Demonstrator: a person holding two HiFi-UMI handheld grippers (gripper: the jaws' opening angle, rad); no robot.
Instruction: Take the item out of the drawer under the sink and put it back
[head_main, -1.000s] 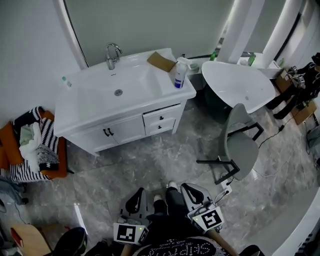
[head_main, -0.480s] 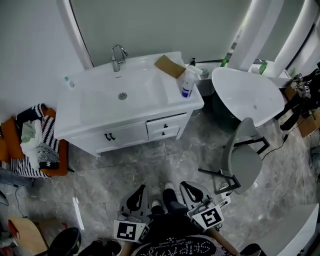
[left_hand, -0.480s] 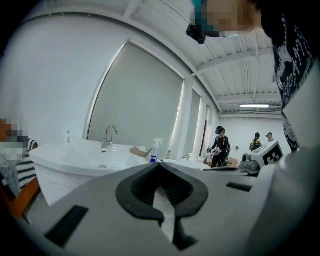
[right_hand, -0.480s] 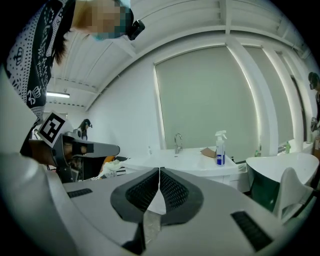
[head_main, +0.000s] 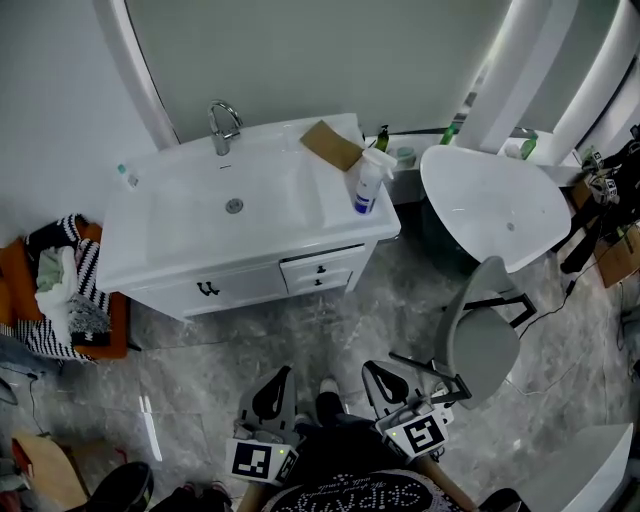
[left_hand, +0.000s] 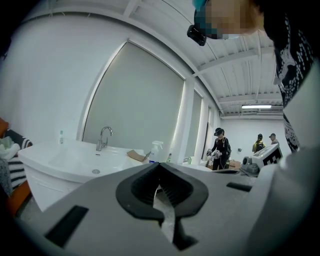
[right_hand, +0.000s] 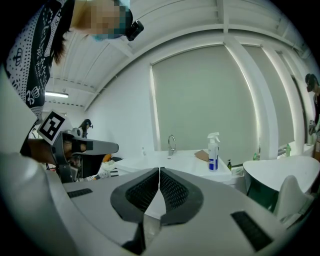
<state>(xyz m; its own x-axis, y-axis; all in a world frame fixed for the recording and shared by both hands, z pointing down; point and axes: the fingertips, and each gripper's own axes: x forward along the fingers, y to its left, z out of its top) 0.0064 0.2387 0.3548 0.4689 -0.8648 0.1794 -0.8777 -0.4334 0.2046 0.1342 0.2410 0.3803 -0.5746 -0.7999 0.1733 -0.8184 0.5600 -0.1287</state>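
**Near field.** I am holding both grippers low and side by side above the grey marble floor (head_main: 250, 345). The left gripper (head_main: 279, 374) is clenched on nothing, its tips meeting in the left gripper view. The right gripper (head_main: 373, 369) is likewise pressed shut and carrying nothing. My shoe (head_main: 328, 386) is showing between them.

**Task object.** The two small drawers (head_main: 320, 274) are sitting at the right end of the vanity (head_main: 245, 285), under the sink (head_main: 200, 205), well apart from both grippers and ahead of them. Both fronts are lying flush, so the item itself is hidden from every view.

**Change.** Compared with a second ago, the vanity is lying a little nearer my jaws and squarer to me. Both grippers are keeping the same paired, shut pose.

**Surroundings.** Only open floor is lying between the jaws and the drawer fronts. A grey chair (head_main: 482, 335) is standing to the right of that line, near the right gripper. A pile of striped clothes (head_main: 70, 295) is resting to the left of the vanity. On the countertop a spray bottle (head_main: 366, 185) is standing upright just beside a cardboard piece (head_main: 332, 145), with the faucet (head_main: 222, 125) behind the basin. A white oval tub (head_main: 495, 200) is standing to the right of the vanity.
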